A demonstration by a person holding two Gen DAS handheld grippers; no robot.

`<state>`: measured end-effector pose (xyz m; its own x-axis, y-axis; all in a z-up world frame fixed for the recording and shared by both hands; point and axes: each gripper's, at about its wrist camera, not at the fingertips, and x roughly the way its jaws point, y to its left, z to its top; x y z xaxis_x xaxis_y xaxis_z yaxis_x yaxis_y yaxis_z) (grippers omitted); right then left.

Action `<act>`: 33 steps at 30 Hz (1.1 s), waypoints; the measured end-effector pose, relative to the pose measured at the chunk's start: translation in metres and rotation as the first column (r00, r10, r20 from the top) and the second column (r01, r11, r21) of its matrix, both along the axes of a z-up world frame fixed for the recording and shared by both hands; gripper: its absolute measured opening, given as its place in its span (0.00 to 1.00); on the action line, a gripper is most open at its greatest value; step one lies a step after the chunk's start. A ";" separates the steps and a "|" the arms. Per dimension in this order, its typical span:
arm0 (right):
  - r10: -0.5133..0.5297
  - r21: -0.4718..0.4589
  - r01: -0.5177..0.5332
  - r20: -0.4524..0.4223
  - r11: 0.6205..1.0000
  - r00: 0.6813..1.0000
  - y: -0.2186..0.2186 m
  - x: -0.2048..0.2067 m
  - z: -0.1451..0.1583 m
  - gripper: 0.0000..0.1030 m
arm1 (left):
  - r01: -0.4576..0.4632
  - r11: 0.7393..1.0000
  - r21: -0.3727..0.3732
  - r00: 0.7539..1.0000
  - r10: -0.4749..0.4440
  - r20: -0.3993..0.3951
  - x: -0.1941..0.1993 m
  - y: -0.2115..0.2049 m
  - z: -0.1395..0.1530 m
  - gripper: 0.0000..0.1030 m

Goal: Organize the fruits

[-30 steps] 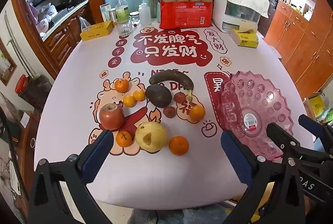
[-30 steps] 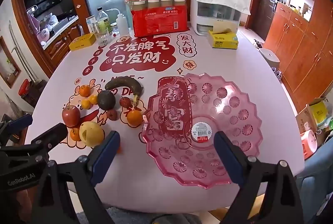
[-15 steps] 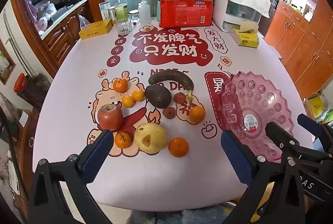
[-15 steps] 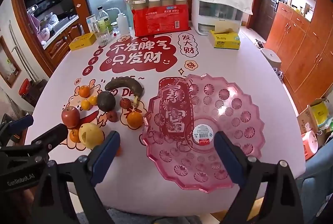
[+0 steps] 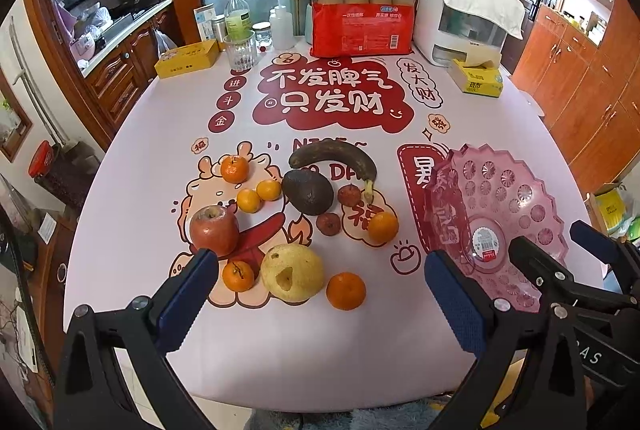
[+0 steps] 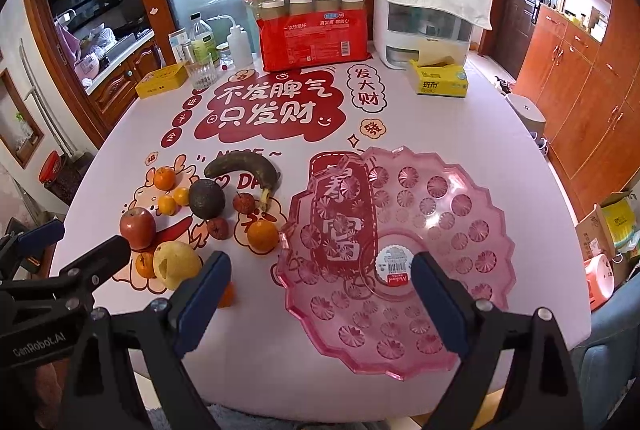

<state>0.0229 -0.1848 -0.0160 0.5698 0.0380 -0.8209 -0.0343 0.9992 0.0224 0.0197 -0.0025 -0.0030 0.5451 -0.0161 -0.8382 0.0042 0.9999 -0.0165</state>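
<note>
We hold both tools spread wide, nothing between the fingers. Left tool hangs over the near worktop edge w/ the fruit ahead: pear, apple, avocado, banana, several oranges. Right tool sits over the pink plate, which holds no fruit.

A translucent pink plastic plate bears moulded flower roundels. The pale bench cloth carries red cartoon prints. Brown-black curved banana, red round apple, blue-padded claws.
</note>
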 end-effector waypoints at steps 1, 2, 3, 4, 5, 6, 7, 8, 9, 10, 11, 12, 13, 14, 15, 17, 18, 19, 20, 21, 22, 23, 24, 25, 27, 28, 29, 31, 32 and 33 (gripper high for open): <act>0.000 0.002 0.000 -0.002 1.000 1.000 -0.002 -0.001 0.001 0.90 | 0.005 1.000 -0.001 1.000 -0.005 0.005 0.001 0.000 0.000 0.99; 0.000 0.002 0.000 -0.002 1.000 1.000 -0.002 -0.001 0.001 0.90 | 0.009 1.000 -0.003 1.000 -0.009 0.008 0.001 -0.001 0.001 0.99; -0.001 0.001 0.001 -0.002 1.000 1.000 -0.002 -0.001 0.001 0.90 | 0.015 1.000 -0.001 1.000 -0.015 0.011 0.002 -0.001 0.002 0.99; -0.001 0.001 0.001 -0.003 1.000 1.000 -0.002 -0.001 0.001 0.90 | 0.018 1.000 0.000 1.000 -0.018 0.013 0.003 -0.002 0.002 0.99; -0.002 0.001 0.002 -0.004 1.000 1.000 -0.002 0.000 0.001 0.90 | 0.020 1.000 0.002 1.000 -0.020 0.016 0.003 -0.003 0.003 0.99; -0.003 0.003 0.003 -0.004 1.000 1.000 -0.001 0.001 0.000 0.89 | 0.021 1.000 0.003 1.000 -0.021 0.017 0.003 -0.004 0.003 0.99; -0.003 0.003 0.003 -0.005 1.000 1.000 -0.001 0.002 0.000 0.89 | 0.023 1.000 0.002 1.000 -0.023 0.017 0.003 -0.004 0.003 0.99; -0.003 0.004 0.003 -0.004 1.000 1.000 -0.001 0.002 0.000 0.89 | 0.023 1.000 0.000 1.000 -0.023 0.018 0.003 -0.004 0.003 0.99; -0.003 0.003 0.003 -0.004 1.000 1.000 -0.001 0.002 0.000 0.89 | 0.024 1.000 -0.001 1.000 -0.024 0.019 0.002 -0.004 0.002 0.99; -0.003 0.002 0.003 -0.003 1.000 1.000 -0.001 0.002 0.000 0.89 | 0.024 1.000 0.001 1.000 -0.024 0.019 0.003 -0.005 0.002 0.99; -0.003 0.002 0.003 -0.003 1.000 1.000 -0.002 0.003 0.001 0.89 | 0.024 1.000 0.003 1.000 -0.024 0.019 0.003 -0.005 0.002 0.99; -0.004 0.003 0.004 -0.003 1.000 1.000 -0.004 0.002 0.002 0.90 | 0.026 1.000 0.009 0.999 -0.027 0.020 0.004 -0.005 0.003 0.99; -0.004 0.005 0.004 -0.003 1.000 1.000 -0.005 0.002 0.002 0.90 | 0.030 1.000 0.011 0.999 -0.030 0.021 0.003 -0.005 0.003 0.99; -0.004 0.006 0.004 -0.003 1.000 1.000 -0.005 0.002 0.002 0.89 | 0.034 0.999 0.016 0.999 -0.035 0.024 0.000 -0.006 0.003 0.99; -0.005 0.006 0.005 -0.004 1.000 1.000 -0.004 0.003 0.002 0.89 | 0.038 0.999 0.018 0.999 -0.039 0.024 0.001 -0.006 0.003 0.99; -0.006 0.005 0.006 0.001 1.000 1.000 -0.005 0.002 0.003 0.89 | 0.045 0.999 0.016 0.999 -0.046 0.024 -0.001 -0.006 0.005 0.99; -0.008 0.004 0.008 0.004 1.000 1.000 -0.004 0.003 0.003 0.89 | 0.048 0.999 0.015 0.999 -0.049 0.024 -0.001 -0.006 0.005 0.99; -0.010 0.003 0.010 0.008 1.000 1.000 -0.005 0.003 0.004 0.89 | 0.050 0.999 0.013 0.998 -0.050 0.024 -0.001 -0.005 0.006 0.99; -0.011 0.003 0.011 0.010 1.000 1.000 -0.005 0.003 0.005 0.89 | 0.051 0.999 0.010 0.998 -0.051 0.026 -0.001 -0.004 0.006 0.99; -0.011 0.004 0.011 0.012 1.000 1.000 -0.004 0.004 0.005 0.89 | 0.052 0.999 0.008 0.998 -0.052 0.026 -0.001 -0.003 0.006 0.99; -0.014 0.002 0.014 0.014 1.000 1.000 -0.003 0.001 0.007 0.89 | 0.052 0.999 0.007 0.998 -0.052 0.024 -0.001 -0.003 0.006 0.99; -0.015 -0.001 0.015 0.015 1.000 1.000 -0.002 0.001 0.007 0.89 | 0.053 0.999 0.004 0.998 -0.053 0.022 -0.001 -0.002 0.006 0.99; -0.017 -0.003 0.017 0.015 1.000 1.000 -0.001 0.001 0.008 0.89 | 0.056 0.998 -0.002 0.998 -0.056 0.020 0.000 -0.001 0.006 0.99; -0.018 -0.002 0.018 0.015 1.000 1.000 -0.001 0.001 0.008 0.89 | 0.058 0.998 -0.007 0.998 -0.058 0.016 0.001 0.001 0.006 0.99; -0.023 -0.004 0.023 0.014 1.000 1.000 0.001 0.001 0.009 0.89 | 0.057 0.998 -0.007 0.998 -0.057 0.009 0.004 0.004 0.007 0.99; -0.027 -0.007 0.027 0.015 1.000 1.000 0.003 0.000 0.011 0.89 | 0.055 0.998 -0.007 0.998 -0.055 0.009 0.005 0.005 0.008 0.99; -0.029 -0.009 0.029 0.017 1.000 0.999 0.004 0.000 0.012 0.89 | 0.055 0.998 -0.007 0.998 -0.055 0.009 0.005 0.006 0.008 0.99; -0.034 -0.016 0.035 0.021 0.999 0.999 0.006 0.000 0.015 0.89 | 0.058 0.998 -0.003 0.998 -0.058 0.011 0.006 0.006 0.010 0.99; -0.037 -0.020 0.038 0.022 0.999 0.999 0.007 0.000 0.015 0.89 | 0.060 0.998 0.000 0.998 -0.060 0.011 0.007 0.006 0.011 0.99; -0.041 -0.021 0.041 0.021 0.999 0.999 0.007 0.000 0.016 0.89 | 0.062 0.998 0.001 0.998 -0.062 0.009 0.008 0.007 0.011 0.99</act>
